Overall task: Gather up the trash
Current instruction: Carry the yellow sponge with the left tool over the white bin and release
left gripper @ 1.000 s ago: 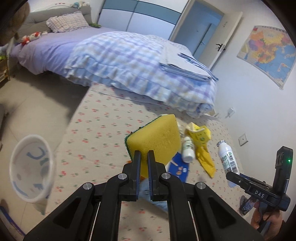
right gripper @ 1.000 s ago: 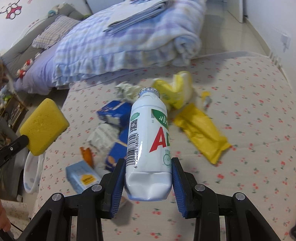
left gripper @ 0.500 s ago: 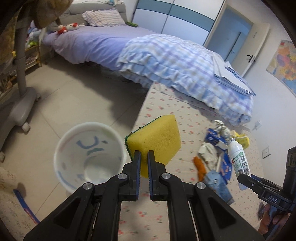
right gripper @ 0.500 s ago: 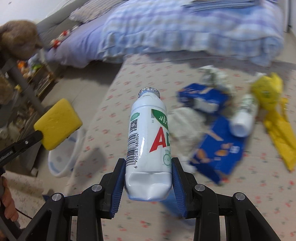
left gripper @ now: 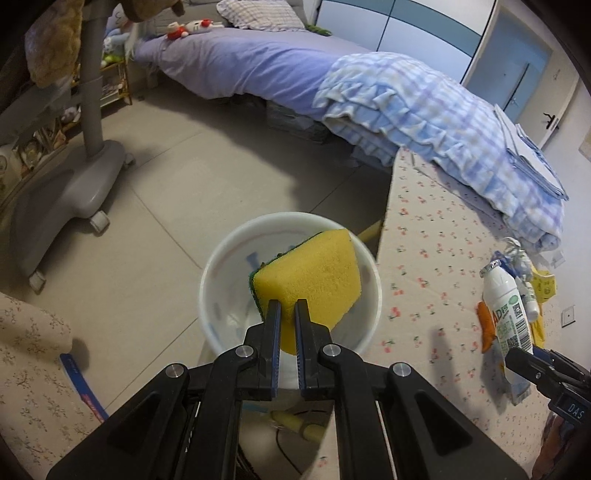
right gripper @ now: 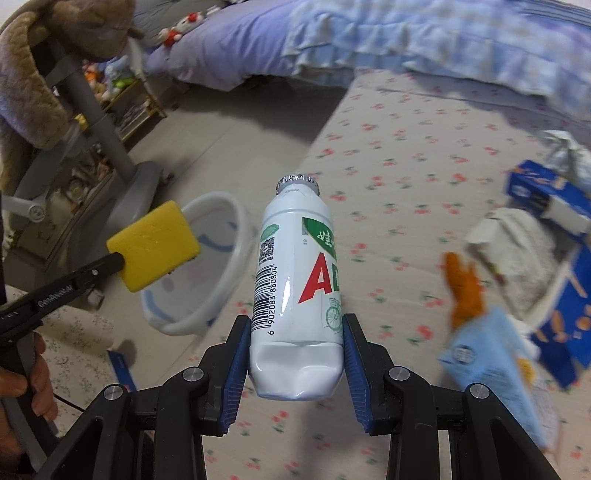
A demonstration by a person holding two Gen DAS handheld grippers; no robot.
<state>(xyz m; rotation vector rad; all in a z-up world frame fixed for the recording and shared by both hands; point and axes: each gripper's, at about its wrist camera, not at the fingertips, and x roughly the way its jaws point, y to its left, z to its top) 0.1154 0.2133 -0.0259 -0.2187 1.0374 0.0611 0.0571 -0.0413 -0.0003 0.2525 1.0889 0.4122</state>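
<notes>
**Sponge over bin mouth; bottle short of it**

Left gripper (left gripper: 287, 314) was clamped on the yellow sponge (left gripper: 310, 275), which hung directly above the open white bin (left gripper: 218, 266) on the floor, just left of the mattress edge (left gripper: 413, 258). Right gripper (right gripper: 295, 350) gripped the white bottle (right gripper: 297, 291) by its base, long axis pointing away, cap far. Bin lay to the bottle's left, apart from it. Judgement: left hand nearer; sponge drops first.

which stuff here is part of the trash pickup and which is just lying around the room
Job:
- sponge in left gripper
- bottle in right gripper
- white bin
- wrappers and boxes on the mattress: orange wrapper, blue box

Lying about:
- blanket
- plush toy
- grey stand
</notes>
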